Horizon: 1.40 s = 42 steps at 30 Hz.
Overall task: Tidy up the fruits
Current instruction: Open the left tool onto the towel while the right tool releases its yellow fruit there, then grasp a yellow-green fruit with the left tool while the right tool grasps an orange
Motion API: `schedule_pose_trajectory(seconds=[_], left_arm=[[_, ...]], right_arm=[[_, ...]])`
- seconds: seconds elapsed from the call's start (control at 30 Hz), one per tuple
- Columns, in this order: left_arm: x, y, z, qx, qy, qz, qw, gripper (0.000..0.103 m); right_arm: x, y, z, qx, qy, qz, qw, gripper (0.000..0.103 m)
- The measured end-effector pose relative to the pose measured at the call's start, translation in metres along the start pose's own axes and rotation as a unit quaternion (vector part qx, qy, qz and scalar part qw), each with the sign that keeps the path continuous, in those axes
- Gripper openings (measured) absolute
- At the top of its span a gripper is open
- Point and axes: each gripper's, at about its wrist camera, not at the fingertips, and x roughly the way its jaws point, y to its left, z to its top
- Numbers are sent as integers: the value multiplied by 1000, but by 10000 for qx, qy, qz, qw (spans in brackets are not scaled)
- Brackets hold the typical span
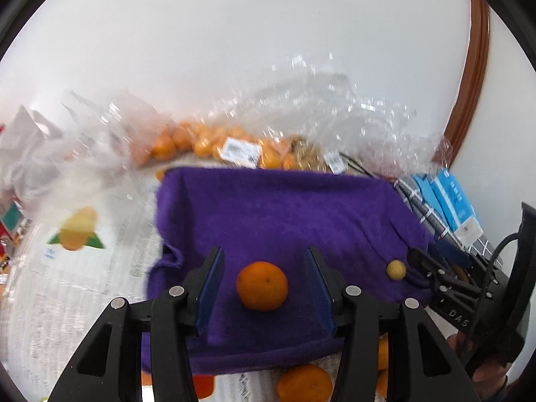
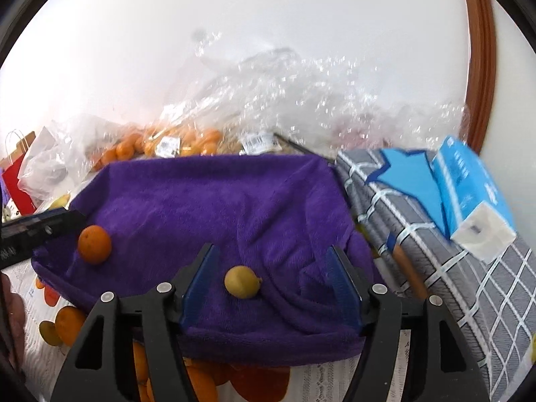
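Left wrist view: the orange [image 1: 262, 285] lies untouched between the left gripper [image 1: 264, 289]'s open fingers. Right wrist view: the right gripper [image 2: 271, 288] stands open around a small yellow fruit [image 2: 242, 281], clear of it.

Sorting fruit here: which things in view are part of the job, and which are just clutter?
Part of the job:
- orange on the purple towel
- small yellow fruit on it too
- bagged oranges behind
- left gripper, right gripper, both open

Lying about:
- blue tissue pack
- grey checked cloth
- red paper bag

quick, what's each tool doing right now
left tool: open, orange lies loose between its pads
right tool: open, small yellow fruit released
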Motion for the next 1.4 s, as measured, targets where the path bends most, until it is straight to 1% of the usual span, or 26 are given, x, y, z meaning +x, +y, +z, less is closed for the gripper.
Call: schedule_pose_trajectory(seconds=[0.03, 0.1, 0.2, 0.23, 0.27, 0.3, 0.4, 0.47, 0.6, 0.7, 0.8, 0.9, 0.93, 1.03, 1.1, 1.23, 1.33, 1.4], left_arm=[[-9, 3, -2, -72, -39, -5, 10000, 47], [-21, 8, -7, -239, -31, -110, 9996, 47], [-35, 18, -19, -539, 142, -291, 9980, 47], [-39, 21, -23, -591, 205, -295, 9976, 47], [-44, 23, -27, -596, 256, -247, 9976, 47], [-48, 24, -30, -565, 282, -212, 9978, 47], [-64, 25, -39, -399, 326, -115, 9986, 47], [-75, 26, -44, -359, 290, -93, 9989, 47], [-98, 29, -53, -386, 213, -173, 9989, 47], [-112, 28, -59, -409, 155, -174, 9989, 47], [-124, 26, -64, -382, 137, -142, 9991, 47], [-133, 23, -68, -279, 136, -88, 9995, 47], [-136, 23, -70, -237, 122, -39, 9996, 47], [-141, 27, -75, -209, 85, 54, 9997, 55], [-139, 32, -80, -276, 123, 29, 9995, 55], [-124, 46, -90, -414, 362, 49, 9985, 56], [-110, 56, -98, -470, 537, 86, 9974, 56], [-100, 61, -103, -501, 659, 67, 9965, 56]], right_arm=[[-1, 2, 0, -16, -15, -54, 10000, 67], [-4, 4, 0, -6, -25, -26, 10000, 67], [-7, 5, 0, 128, 175, -128, 9997, 65], [-9, 5, 0, 210, 248, -85, 9994, 64], [-14, 5, 0, 304, 294, -18, 9991, 63], [-22, 6, 0, 356, 300, -39, 9989, 63], [-56, 12, -3, 328, 129, -195, 9992, 63], [-79, 16, -8, 343, 106, -223, 9991, 64], [-115, 17, -24, 539, 299, -135, 9980, 64], [-136, 21, -41, 578, 441, -268, 9970, 64], [-156, 23, -56, 688, 307, -337, 9966, 64], [-169, 24, -66, 783, 198, -282, 9963, 64], [-170, 25, -67, 782, 183, -279, 9964, 64], [-170, 29, -70, 706, 252, -328, 9966, 64], [-167, 34, -75, 635, 315, -272, 9971, 64], [-153, 46, -83, 502, 431, -116, 9977, 64], [-135, 55, -88, 416, 595, -42, 9974, 64], [-123, 57, -91, 397, 704, -3, 9967, 62]])
